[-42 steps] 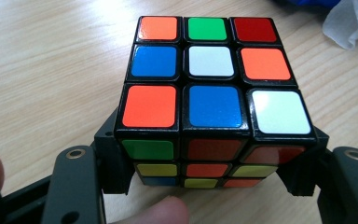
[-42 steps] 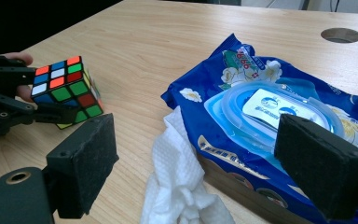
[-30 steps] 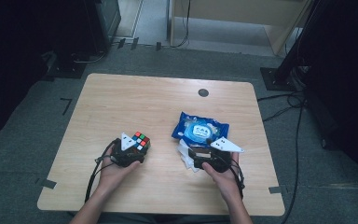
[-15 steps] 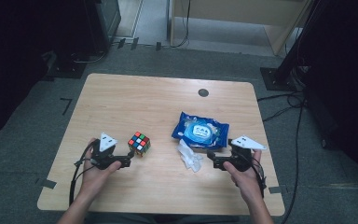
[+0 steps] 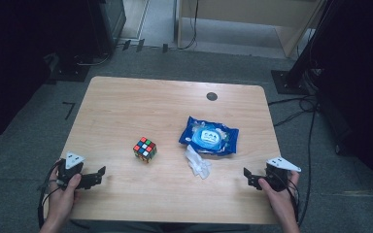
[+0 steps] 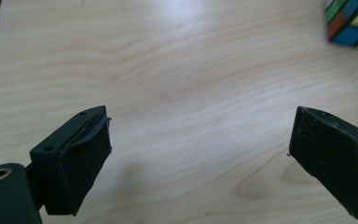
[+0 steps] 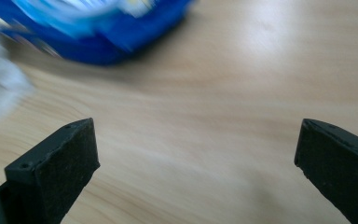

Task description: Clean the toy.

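A pale wooden worktop with rounded corners (image 5: pixel 126 107) is standing on a grey carpeted floor (image 5: pixel 24 131), and a person is reaching in from its near edge with a pair of black two-jaw tongs in each hand.

The left tongs (image 5: pixel 98 175) are sitting near the worktop's near left corner, gripped by the left hand (image 5: pixel 64 194), with a grey three-cornered plate on top. In the left gripper view the left tongs (image 6: pixel 200 154) are gaping wide – both padded jaws are standing well apart over bare wood, holding nothing.

The right tongs (image 5: pixel 248 176) are lying near the near right corner in the right hand (image 5: pixel 277 191). In the right gripper view the right tongs (image 7: pixel 196 158) are likewise spread wide and empty.

Between the two, a multicoloured puzzle cube (image 5: pixel 144 149) is resting near the middle of the worktop, well apart from both tongs; its corner is showing at the upper right of the left gripper view (image 6: pixel 354 23).

To the right of the cube, a blue plastic pack of wet wipes with a round pale label (image 5: pixel 209 136) is lying flat – and a crumpled white wipe (image 5: pixel 196 162) is lying just beside its near edge. Both are appearing blurred in the right gripper view, the pack (image 7: pixel 98 28) at top and the wipe (image 7: pixel 0 84) at left.

A small dark round disc (image 5: pixel 211 96) is sitting near the far edge.
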`<act>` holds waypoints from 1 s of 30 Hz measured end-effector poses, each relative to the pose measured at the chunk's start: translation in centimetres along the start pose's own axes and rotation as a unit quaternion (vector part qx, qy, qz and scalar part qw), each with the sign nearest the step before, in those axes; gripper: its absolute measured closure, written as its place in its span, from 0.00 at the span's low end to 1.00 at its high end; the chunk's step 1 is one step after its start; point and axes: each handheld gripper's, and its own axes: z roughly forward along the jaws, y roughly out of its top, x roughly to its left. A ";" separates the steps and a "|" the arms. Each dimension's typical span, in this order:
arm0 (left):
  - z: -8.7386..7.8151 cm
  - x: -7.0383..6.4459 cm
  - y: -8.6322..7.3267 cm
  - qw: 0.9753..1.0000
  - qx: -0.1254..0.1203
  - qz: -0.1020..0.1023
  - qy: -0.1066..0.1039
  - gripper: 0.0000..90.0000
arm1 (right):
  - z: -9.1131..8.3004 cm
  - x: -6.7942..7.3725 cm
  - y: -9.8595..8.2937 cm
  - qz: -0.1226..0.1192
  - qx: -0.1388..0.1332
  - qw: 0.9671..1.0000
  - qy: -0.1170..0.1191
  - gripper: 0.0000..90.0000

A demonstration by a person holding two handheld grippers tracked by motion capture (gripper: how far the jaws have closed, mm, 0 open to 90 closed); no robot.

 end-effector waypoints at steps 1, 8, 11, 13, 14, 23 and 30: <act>0.0 0.3 -0.4 1.000 0.004 -0.004 0.001 0.06 | 0.1 -0.4 -0.5 0.005 0.006 1.000 -0.004 0.00; 0.4 1.2 -1.2 1.000 0.018 0.001 0.018 0.08 | 0.0 -1.8 -1.9 0.034 0.017 0.999 -0.017 0.00; 0.5 1.2 -1.2 1.000 0.015 0.000 0.013 0.08 | 0.0 -1.8 -2.0 0.038 0.018 0.999 -0.022 0.00; 0.5 1.2 -1.3 1.000 0.011 0.002 0.011 0.07 | 0.1 -1.7 -2.0 0.038 0.025 0.999 -0.029 0.00; 0.6 1.2 -1.3 1.000 0.009 0.002 0.010 0.07 | 0.1 -1.6 -2.0 0.033 0.026 0.998 -0.036 0.00; 0.8 1.0 -1.2 1.000 0.006 -0.005 0.015 0.07 | 0.7 -0.6 -1.7 0.009 0.041 0.997 -0.063 0.00; 0.8 1.0 -1.2 1.000 0.005 -0.005 0.015 0.07 | 0.7 -0.6 -1.7 0.010 0.041 0.997 -0.064 0.00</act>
